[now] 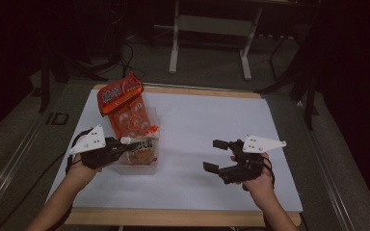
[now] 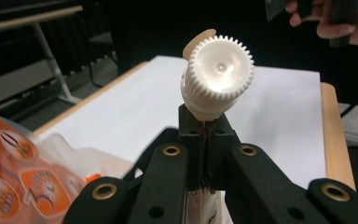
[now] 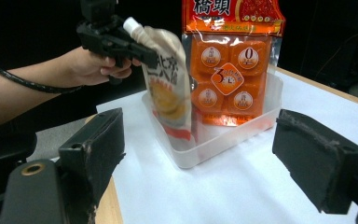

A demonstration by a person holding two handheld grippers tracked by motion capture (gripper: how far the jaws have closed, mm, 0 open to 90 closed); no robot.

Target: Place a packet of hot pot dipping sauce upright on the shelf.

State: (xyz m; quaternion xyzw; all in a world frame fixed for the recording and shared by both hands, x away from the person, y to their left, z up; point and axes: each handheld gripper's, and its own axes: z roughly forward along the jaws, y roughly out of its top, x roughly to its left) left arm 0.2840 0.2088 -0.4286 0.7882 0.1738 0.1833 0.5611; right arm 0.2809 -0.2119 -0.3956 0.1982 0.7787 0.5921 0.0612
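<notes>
- So, left gripper [image 1: 125, 142] is pinched tight on the neck of the spout pouch [image 3: 168, 84], left of centre in the high view, lower end inside the clear tub [image 3: 242, 135].
- Orange packet [image 1: 125, 108] already stands in there too.
- Looks like the placing step; next it probably needs lowering, then letting go.
- Right gripper [image 1: 215, 155] sits wide open, lower right, holding nothing.

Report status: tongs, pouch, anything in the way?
Left tongs shut on spouted pouch over clear tub. Right tongs open, empty. Orange packet already in tub.
</notes>
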